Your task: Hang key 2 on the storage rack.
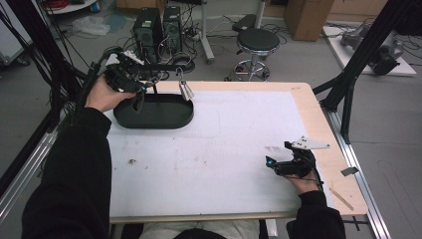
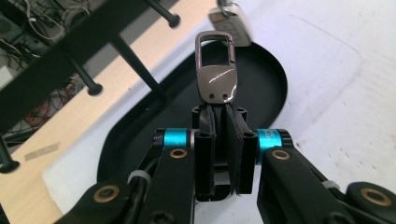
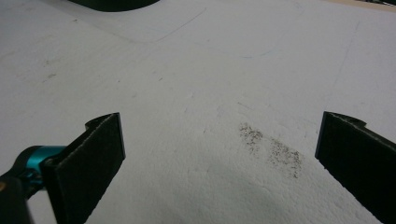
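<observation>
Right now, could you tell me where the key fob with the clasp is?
The key fob is clamped in the left gripper, above the black tray at the table's far left.

The wooden counter (image 1: 318, 119) carries a white foam sheet (image 1: 234, 144); a black oval tray (image 1: 154, 115) lies on it at ten o'clock.

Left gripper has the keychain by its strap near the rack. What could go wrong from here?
The left gripper pinches only the strap of the keychain, so the clasp could swing and miss a peg. The silver key fob already hanging nearby might get knocked. A slip would likely drop it into the black tray.
</observation>
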`<state>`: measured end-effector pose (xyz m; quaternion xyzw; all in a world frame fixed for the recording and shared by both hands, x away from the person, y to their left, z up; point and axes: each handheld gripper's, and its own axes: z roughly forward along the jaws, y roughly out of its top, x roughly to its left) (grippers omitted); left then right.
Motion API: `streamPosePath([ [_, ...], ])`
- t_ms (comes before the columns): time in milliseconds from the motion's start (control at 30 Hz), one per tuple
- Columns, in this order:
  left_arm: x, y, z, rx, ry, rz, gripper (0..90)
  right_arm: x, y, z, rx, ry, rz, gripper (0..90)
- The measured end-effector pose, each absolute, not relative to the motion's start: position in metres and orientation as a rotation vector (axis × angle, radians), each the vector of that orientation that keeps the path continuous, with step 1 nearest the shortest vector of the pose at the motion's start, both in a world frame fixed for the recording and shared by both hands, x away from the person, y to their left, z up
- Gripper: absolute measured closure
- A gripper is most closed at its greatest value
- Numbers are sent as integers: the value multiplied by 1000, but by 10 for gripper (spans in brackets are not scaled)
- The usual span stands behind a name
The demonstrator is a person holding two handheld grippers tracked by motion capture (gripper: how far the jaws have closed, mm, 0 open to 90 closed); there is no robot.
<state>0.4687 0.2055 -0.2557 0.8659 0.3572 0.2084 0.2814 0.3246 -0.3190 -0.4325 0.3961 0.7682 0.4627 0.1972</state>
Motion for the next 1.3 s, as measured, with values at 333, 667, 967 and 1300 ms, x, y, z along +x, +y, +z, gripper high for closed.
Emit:
streamPosePath([
  [333,478,193,-258,2271,1020,667,821,323,-320,-432,1114,2150,1293,7],
  [667,487,190,-273,2254,1064,686,821,320,-323,-432,1114,2146,1294,7],
  [967,499,170,-291,2256,1084,904,819,317,-325,-428,1094,2103,1323,7],
  [1300,508,179,-304,2136,1194,693,781,317,-325,-428,1092,2104,1333,7],
])
